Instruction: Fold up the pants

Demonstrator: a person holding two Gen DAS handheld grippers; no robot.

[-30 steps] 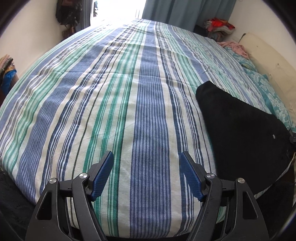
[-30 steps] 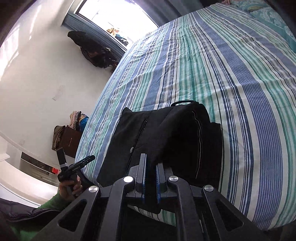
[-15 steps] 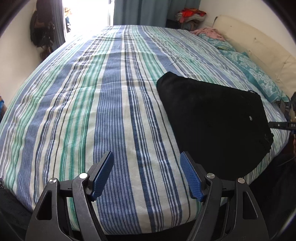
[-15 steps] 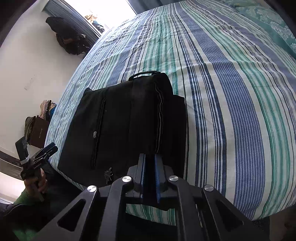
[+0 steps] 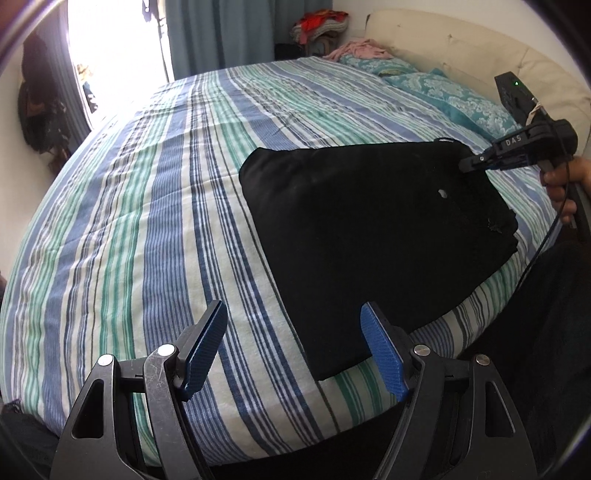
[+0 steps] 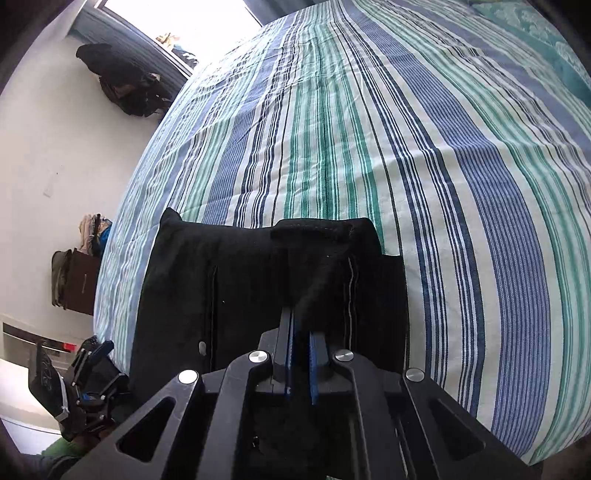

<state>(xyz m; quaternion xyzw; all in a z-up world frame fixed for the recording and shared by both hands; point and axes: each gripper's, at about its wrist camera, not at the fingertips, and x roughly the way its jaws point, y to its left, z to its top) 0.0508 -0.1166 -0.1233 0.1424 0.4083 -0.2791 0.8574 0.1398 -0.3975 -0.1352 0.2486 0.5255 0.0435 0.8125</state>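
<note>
Folded black pants (image 5: 369, 236) lie on the striped bedspread (image 5: 147, 221) near its front right edge. My left gripper (image 5: 292, 306) hovers open over the bedspread just left of the pants' near corner, with nothing between its fingers. In the left wrist view my right gripper (image 5: 466, 165) reaches in from the right at the pants' far corner. In the right wrist view the right gripper (image 6: 301, 323) is shut, and a raised tuck of the pants (image 6: 229, 288) runs into its blue pads. The left gripper (image 6: 98, 356) shows small at the lower left there.
Teal patterned pillows (image 5: 450, 96) and a cream headboard (image 5: 461, 48) lie beyond the pants. Piled clothes (image 5: 321, 22) sit in the far corner by a curtain. A person's hand (image 5: 561, 184) holds the right gripper. A dark bag (image 6: 74, 280) stands by the wall.
The left gripper has swung right, bringing the pants to the middle of its view. The right gripper laid the pants flat, came down closer, and now pinches a raised tuck of cloth.
</note>
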